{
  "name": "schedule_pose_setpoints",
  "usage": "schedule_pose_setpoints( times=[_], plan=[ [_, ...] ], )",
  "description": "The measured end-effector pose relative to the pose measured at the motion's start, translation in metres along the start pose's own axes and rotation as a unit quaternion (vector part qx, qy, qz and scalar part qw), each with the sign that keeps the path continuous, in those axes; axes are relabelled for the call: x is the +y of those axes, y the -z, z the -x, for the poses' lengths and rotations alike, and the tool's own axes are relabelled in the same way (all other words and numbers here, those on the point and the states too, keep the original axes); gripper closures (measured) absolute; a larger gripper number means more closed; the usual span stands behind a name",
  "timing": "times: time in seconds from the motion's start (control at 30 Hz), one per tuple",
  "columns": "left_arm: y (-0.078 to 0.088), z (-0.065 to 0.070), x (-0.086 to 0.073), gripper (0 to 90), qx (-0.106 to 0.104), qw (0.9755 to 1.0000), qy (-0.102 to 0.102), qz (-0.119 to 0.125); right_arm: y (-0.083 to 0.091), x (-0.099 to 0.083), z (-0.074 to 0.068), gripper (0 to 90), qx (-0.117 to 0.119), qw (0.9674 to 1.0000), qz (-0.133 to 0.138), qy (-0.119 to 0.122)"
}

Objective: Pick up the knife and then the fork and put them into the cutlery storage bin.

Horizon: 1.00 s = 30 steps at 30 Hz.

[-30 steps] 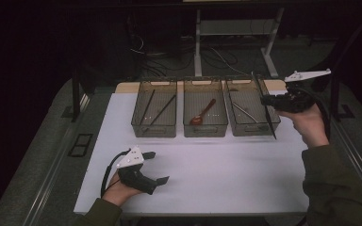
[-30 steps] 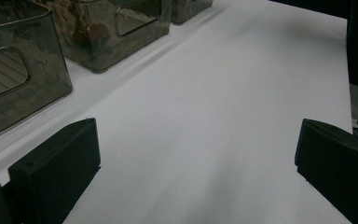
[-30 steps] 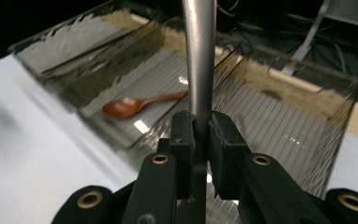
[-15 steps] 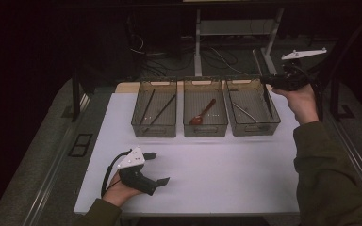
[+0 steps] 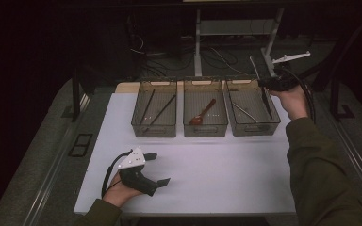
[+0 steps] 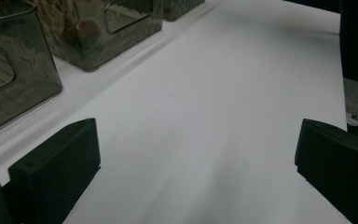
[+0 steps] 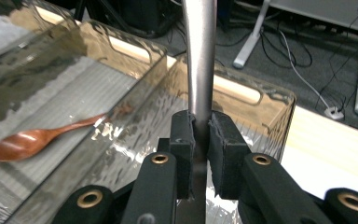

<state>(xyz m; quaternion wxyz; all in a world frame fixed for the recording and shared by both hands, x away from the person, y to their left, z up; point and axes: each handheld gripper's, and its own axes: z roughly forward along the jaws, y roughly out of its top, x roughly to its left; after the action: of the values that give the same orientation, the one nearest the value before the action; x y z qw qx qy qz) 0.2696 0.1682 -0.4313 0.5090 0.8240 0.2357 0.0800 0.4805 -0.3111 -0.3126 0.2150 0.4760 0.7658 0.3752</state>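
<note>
1. The right tongs (image 5: 264, 84) are clamped on a metal utensil (image 7: 199, 56) by its handle; the pads squeeze it from both sides (its working end is out of sight in the right gripper view).
2. In the high view the utensil (image 5: 259, 80) stands tilted above the right bin (image 5: 252, 128), its lower part inside the bin.
3. A wooden spoon (image 5: 202, 113) lies in the middle bin (image 5: 205, 129).
4. Two dark sticks (image 5: 155, 110) lie in the left bin (image 5: 153, 131).
5. The left tongs (image 5: 158, 168) rest on the white bench (image 5: 226, 174), jaws wide apart with nothing between them.
</note>
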Motion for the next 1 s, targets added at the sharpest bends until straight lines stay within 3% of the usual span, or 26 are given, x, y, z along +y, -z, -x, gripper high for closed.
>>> schedule_pose_setpoints(
  times=[0.37,0.6,0.83,1.0],
  plan=[
    [0.0,0.0,0.0,0.0,-0.002,1.0,-0.002,-0.002,-0.03,-0.015,0.003,79.4,-0.016,0.9981,-0.059,0.003],
    [0.0,0.0,-0.001,0.0,-0.004,1.0,-0.001,-0.003,-0.05,-0.016,0.0,79.4,-0.031,0.9941,-0.102,0.021],
    [-0.001,0.001,-0.001,0.0,-0.007,1.0,-0.002,-0.003,-0.07,-0.02,-0.002,79.2,-0.029,0.9883,-0.149,0.018],
    [0.0,0.0,-0.001,0.0,-0.007,1.0,-0.002,-0.002,-0.078,-0.023,-0.005,78.8,-0.029,0.9859,-0.163,0.026]
  ],
)
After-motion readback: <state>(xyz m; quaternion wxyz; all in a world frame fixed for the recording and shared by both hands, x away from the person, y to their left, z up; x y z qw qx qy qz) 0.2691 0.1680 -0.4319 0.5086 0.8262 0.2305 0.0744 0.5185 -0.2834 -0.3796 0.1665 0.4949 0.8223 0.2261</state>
